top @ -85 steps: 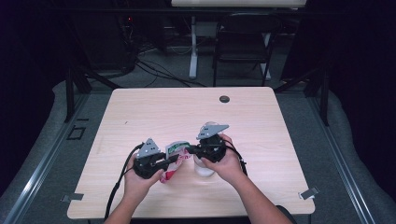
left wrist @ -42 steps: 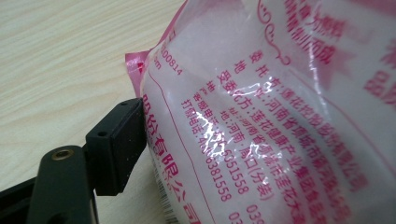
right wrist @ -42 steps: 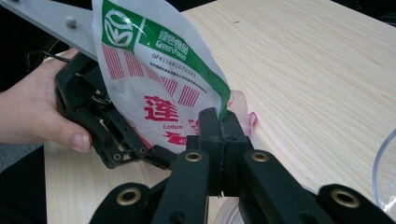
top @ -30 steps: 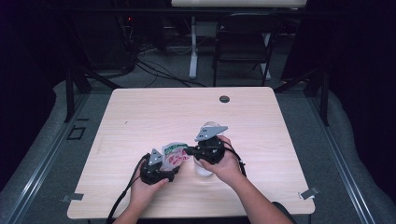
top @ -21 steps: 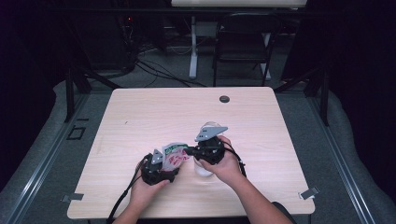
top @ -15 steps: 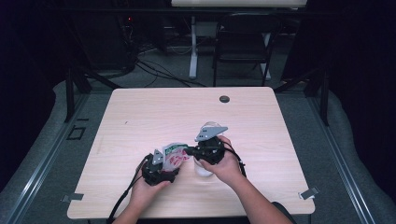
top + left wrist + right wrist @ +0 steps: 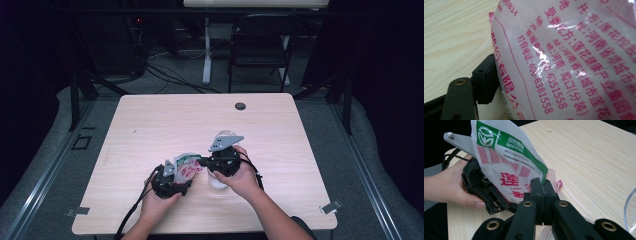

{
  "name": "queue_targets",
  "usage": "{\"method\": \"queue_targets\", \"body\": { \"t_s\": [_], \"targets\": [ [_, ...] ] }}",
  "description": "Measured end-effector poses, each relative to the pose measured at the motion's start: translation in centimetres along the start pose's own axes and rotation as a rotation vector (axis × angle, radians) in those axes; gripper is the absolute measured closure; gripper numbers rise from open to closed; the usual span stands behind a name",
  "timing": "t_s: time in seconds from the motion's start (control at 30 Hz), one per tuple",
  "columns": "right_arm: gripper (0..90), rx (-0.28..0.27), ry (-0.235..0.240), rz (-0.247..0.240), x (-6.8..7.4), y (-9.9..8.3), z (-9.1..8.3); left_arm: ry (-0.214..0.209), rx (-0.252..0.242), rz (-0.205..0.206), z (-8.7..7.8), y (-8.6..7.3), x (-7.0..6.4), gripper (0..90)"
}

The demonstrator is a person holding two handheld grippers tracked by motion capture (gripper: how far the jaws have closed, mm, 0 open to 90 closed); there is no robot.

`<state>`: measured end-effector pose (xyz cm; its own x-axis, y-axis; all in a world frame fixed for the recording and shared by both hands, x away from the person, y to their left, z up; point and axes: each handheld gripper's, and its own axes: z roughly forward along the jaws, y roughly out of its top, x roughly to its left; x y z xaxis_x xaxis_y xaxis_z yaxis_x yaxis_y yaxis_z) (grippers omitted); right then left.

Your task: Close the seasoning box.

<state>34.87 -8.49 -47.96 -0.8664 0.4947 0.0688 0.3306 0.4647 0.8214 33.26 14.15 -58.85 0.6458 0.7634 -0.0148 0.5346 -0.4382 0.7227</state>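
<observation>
High view: your left gripper (image 7: pixel 172 181) and right gripper (image 7: pixel 206 162) both clamp the packet (image 7: pixel 186 165) near the table's (image 7: pixel 150 120) front edge, far half open; unchanged since earlier.

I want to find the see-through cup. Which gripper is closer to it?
Right. The right gripper is just beside the clear cup, which stands under that hand. The left gripper is farther off, across the packet both grippers pinch.

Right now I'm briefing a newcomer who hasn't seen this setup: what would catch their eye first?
The white packet with its green band and red print, pinched at one edge by the right gripper and held on its other side by the left gripper, near the table's front edge. Then the clear cup under the right hand.
</observation>
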Motion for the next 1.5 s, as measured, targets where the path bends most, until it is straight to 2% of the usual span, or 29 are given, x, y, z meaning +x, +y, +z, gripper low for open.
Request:
{"method": "queue_targets", "body": {
  "t_s": [0.4, 0.63, 1.5],
  "targets": [
    [90.0, -0.002, 0.0, 0.0, 0.09, 0.04, -0.06, 0.019, -0.012, -0.012, -0.22, -0.08, 0.11, 42.6],
    [90.0, -0.008, 0.003, 0.001, 0.18, 0.01, -0.02, 0.023, -0.02, -0.017, -0.27, -0.13, 0.17, 47.2],
    [90.0, -0.013, 0.001, 0.001, 0.26, 0.0, -0.05, 0.02, -0.035, -0.026, -0.4, -0.16, 0.34, 52.8]
  ]
}}
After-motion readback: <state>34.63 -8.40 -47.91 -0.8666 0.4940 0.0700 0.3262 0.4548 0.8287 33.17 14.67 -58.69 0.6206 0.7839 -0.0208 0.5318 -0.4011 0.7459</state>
